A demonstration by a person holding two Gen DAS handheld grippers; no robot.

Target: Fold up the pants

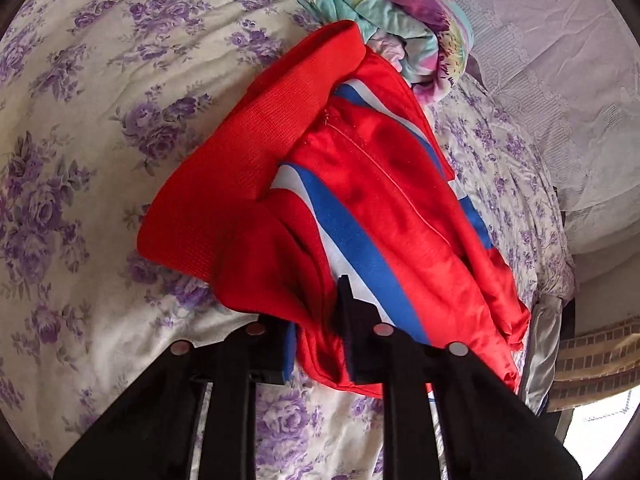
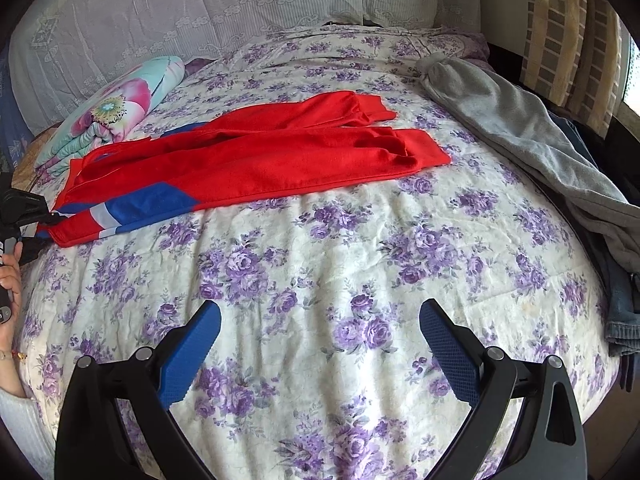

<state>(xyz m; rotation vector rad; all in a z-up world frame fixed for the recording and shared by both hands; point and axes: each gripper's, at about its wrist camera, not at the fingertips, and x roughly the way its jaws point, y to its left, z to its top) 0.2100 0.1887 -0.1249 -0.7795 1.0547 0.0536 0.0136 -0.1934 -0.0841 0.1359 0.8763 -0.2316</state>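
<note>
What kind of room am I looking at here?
Most likely a bedroom: a bed with a purple floral quilt, pillows under lace covers at its head, a folded flowered blanket, and red pants spread out on it.

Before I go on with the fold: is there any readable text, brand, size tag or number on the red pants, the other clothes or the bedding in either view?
No readable text anywhere.
Red pants: only blue and white stripes, no tag or logo showing.
Grey garment: plain.
Folded flowered blanket: flower print only.
Bedspread: purple flowers only.
Left tongs: a white mark on the handle at the right wrist view's left edge, cut off and unreadable.
</note>
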